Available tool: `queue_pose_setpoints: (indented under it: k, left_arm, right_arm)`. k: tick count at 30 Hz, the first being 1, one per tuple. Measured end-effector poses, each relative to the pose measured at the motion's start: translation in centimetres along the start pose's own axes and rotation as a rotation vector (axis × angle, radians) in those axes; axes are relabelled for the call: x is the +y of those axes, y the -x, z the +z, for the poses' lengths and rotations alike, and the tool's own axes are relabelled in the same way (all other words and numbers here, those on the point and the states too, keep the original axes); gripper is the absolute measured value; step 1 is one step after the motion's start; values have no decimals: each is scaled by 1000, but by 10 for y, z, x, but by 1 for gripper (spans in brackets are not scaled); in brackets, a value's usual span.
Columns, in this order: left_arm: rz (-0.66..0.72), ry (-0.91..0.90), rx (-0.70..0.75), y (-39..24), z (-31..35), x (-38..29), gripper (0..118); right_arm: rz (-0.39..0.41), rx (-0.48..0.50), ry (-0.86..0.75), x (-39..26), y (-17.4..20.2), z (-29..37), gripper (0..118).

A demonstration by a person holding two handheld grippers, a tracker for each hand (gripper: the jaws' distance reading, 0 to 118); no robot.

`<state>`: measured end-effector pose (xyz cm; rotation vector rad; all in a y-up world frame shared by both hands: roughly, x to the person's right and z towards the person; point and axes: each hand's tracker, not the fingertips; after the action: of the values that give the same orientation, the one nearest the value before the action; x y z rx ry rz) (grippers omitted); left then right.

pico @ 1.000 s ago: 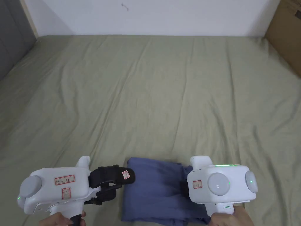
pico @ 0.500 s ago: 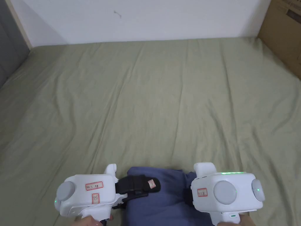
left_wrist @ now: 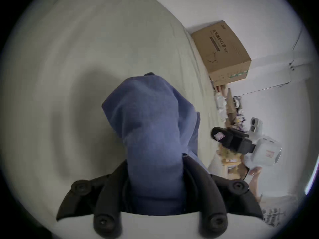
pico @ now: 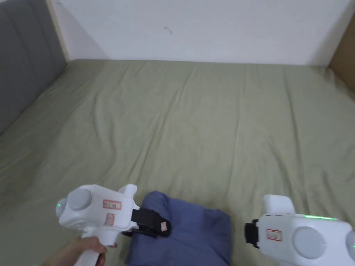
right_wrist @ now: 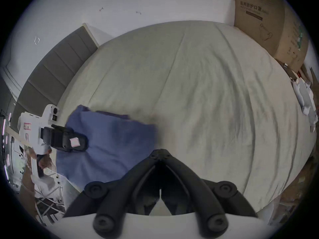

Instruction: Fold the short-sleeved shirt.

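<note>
Fingers of the left gripper (pico: pixel 152 225) clamp the folded blue shirt (pico: pixel 194 232) on the bed (pico: pixel 208 131) — right gripper (right_wrist: pixel 160 152) is pressed together, empty, beside it; its own view adds a cardboard box (right_wrist: pixel 269 22).

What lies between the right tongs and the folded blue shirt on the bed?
Bare green sheet, seen in the head view, separates the right tongs from the blue shirt.

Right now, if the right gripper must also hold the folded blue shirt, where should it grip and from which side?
Probably the free right edge of the blue shirt, coming from the right. The left gripper already clamps the left edge, and the right gripper sits shut just beside that thick stacked edge, over the sheet.
</note>
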<state>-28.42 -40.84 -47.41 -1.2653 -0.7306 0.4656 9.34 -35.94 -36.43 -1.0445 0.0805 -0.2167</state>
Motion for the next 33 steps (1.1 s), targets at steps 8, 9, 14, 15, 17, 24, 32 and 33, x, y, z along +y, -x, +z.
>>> queue_pose_setpoints:
  k: [8,9,14,15,17,24,32,33]
  left_arm:
    - [17,2,588,82,138,26,27]
    - [-12,24,744,88,147,29,27]
    - [7,63,947,122,166,31,28]
    - [60,45,927,127,170,31,39]
    - [136,6,954,127,177,28,58]
    - [86,-141,877,86,201,9,111]
    - [-4,-350,461,-39,189,-31,0]
    - [-26,-365,467,-56,177,-41,0]
  right_arm:
    - [-12,-33,-3,1,2,-3,0]
    - [-11,-42,1,0,3,-4,0]
    - [-21,-52,50,-7,8,-16,0]
    - [-14,-56,57,-9,10,-17,0]
    - [5,-64,72,-11,13,-19,0]
    - [4,-52,77,-14,15,-14,0]
    - [-26,-11,51,-23,3,2,0]
    - [-23,-3,43,-24,3,6,0]
